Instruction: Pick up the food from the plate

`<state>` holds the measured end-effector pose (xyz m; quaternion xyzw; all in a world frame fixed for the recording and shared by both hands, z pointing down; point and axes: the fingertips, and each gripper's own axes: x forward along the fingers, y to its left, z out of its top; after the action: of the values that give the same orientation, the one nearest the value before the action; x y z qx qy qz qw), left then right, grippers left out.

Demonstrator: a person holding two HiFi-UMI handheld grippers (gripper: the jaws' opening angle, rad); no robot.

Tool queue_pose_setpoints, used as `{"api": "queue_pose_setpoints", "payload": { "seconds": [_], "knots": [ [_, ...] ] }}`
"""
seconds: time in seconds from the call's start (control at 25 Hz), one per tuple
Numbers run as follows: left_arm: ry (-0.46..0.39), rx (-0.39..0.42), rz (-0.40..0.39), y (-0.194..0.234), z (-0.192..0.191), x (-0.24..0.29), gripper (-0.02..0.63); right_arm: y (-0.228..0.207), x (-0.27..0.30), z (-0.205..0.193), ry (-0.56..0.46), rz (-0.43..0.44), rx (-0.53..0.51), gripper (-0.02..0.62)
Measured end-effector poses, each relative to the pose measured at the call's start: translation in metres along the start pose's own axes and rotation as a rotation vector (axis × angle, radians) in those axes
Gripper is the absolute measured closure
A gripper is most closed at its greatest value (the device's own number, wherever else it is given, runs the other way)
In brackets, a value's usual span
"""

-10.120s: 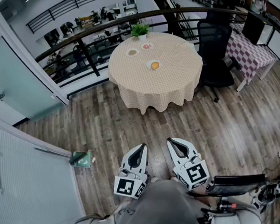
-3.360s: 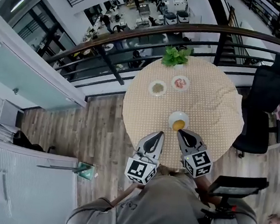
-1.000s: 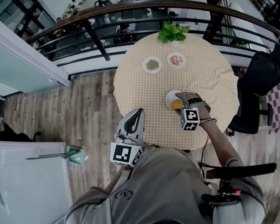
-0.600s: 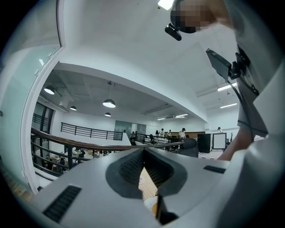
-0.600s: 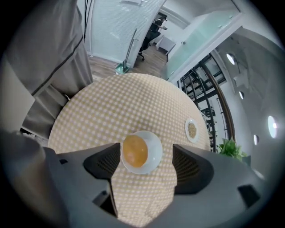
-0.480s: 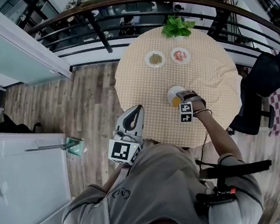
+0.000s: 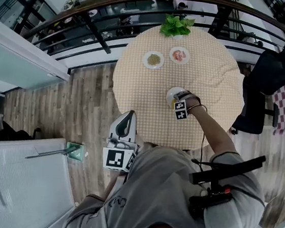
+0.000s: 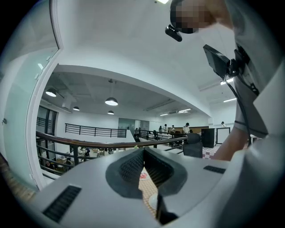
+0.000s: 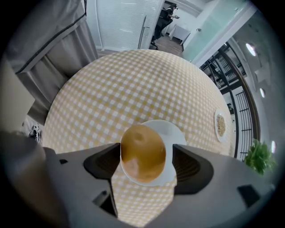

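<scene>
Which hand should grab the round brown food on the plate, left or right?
Right. The right tool has open jaws on both sides of the round brown food on its white plate. The left tool is shut and held back near the person's body.

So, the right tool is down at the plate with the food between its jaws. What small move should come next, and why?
Probably close the right tool on the round brown food. The food sits on the white plate between the open jaws, close against one jaw, with a gap showing at the other, so nothing is gripped yet. Lifting should wait for that.
</scene>
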<state>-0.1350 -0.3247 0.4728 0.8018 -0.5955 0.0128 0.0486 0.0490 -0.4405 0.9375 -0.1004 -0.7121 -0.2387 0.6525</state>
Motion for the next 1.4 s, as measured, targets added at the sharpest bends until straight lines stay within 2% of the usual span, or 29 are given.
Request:
{"api": "queue_pose_setpoints", "payload": {
  "seconds": [0.24,0.4,0.76,0.96,1.4],
  "knots": [
    [0.005,-0.002,0.000,-0.002,-0.003,0.003,0.595,0.007,0.025,-0.001,0.005,0.105,0.054,0.245],
    [0.002,-0.002,0.003,-0.002,0.000,0.005,0.595,0.006,0.025,-0.003,0.002,0.144,0.081,0.245],
    [0.007,0.000,0.011,0.004,-0.005,0.003,0.595,0.006,0.026,-0.003,-0.003,0.123,0.099,0.245],
    [0.002,0.004,0.004,0.001,-0.001,0.004,0.595,0.012,0.024,-0.011,0.040,0.140,0.076,0.245],
    [-0.005,0.012,-0.004,0.000,-0.001,0.002,0.595,0.015,0.019,-0.027,0.036,0.134,0.145,0.245]
  ]
}}
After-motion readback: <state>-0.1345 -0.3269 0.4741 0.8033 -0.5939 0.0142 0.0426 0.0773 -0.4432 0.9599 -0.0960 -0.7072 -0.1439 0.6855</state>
